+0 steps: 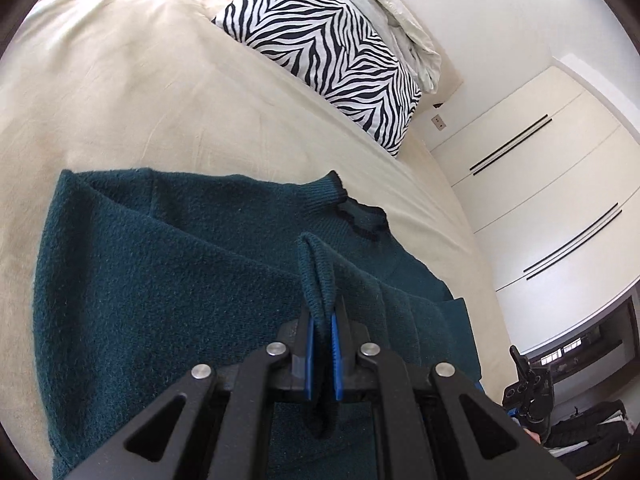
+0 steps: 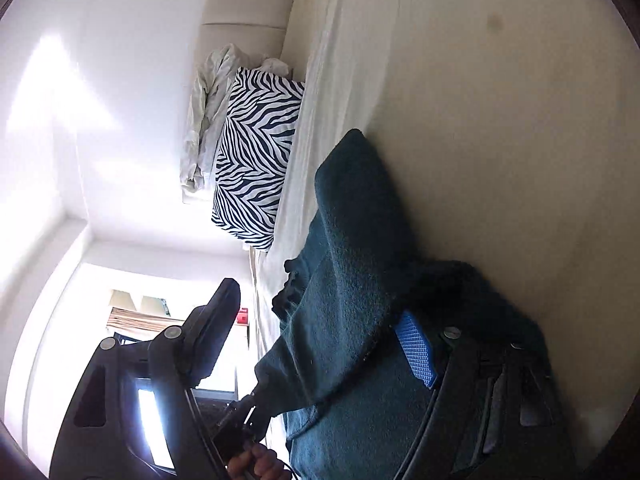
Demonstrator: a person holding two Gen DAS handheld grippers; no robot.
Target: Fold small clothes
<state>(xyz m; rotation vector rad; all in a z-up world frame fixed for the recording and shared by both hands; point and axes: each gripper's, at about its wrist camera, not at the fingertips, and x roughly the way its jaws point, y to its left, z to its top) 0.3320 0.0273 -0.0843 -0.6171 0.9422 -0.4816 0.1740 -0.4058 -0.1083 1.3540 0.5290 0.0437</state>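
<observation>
A dark teal knit sweater (image 1: 160,280) lies on the beige bed sheet (image 1: 160,100), partly folded, its collar toward the pillow. My left gripper (image 1: 321,320) is shut on a ribbed edge of the sweater, which stands up between the blue pads. In the right wrist view the sweater (image 2: 352,240) drapes between the jaws of my right gripper (image 2: 320,320). Those jaws stand wide apart, with one blue pad (image 2: 416,348) against the cloth. The right gripper also shows at the lower right of the left wrist view (image 1: 528,396).
A zebra-print pillow (image 1: 324,48) and a crumpled white cover (image 1: 400,12) lie at the head of the bed. White wardrobe doors (image 1: 540,184) stand past the bed edge. Dark clutter (image 1: 592,432) lies on the floor.
</observation>
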